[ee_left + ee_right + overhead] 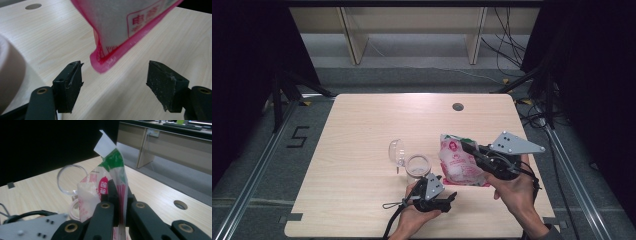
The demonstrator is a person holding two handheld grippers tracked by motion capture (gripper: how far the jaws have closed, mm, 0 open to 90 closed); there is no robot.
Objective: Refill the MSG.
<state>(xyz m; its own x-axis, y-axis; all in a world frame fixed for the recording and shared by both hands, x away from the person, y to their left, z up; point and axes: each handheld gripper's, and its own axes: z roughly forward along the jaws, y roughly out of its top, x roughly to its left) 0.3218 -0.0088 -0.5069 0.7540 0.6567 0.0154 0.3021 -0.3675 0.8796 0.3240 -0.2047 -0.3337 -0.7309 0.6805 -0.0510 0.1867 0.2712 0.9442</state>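
A pink and white plastic bag (458, 162) of white grains stands on the table, green at its top. My right gripper (470, 148) is shut on the bag's upper edge (119, 185), jaws pinched together on the film. A clear jar (417, 166) with its round lid (396, 151) swung open stands left of the bag; the lid (71, 180) shows behind the bag. My left gripper (451, 195) lies low near the table's front, open, and the bag's pink bottom corner (105, 61) sits just beyond its spread jaws.
The light wooden table (362, 125) has a grey cable hole (457, 106) at the back right. Black stands and cables line both sides of the table. Wooden furniture legs stand on the floor behind.
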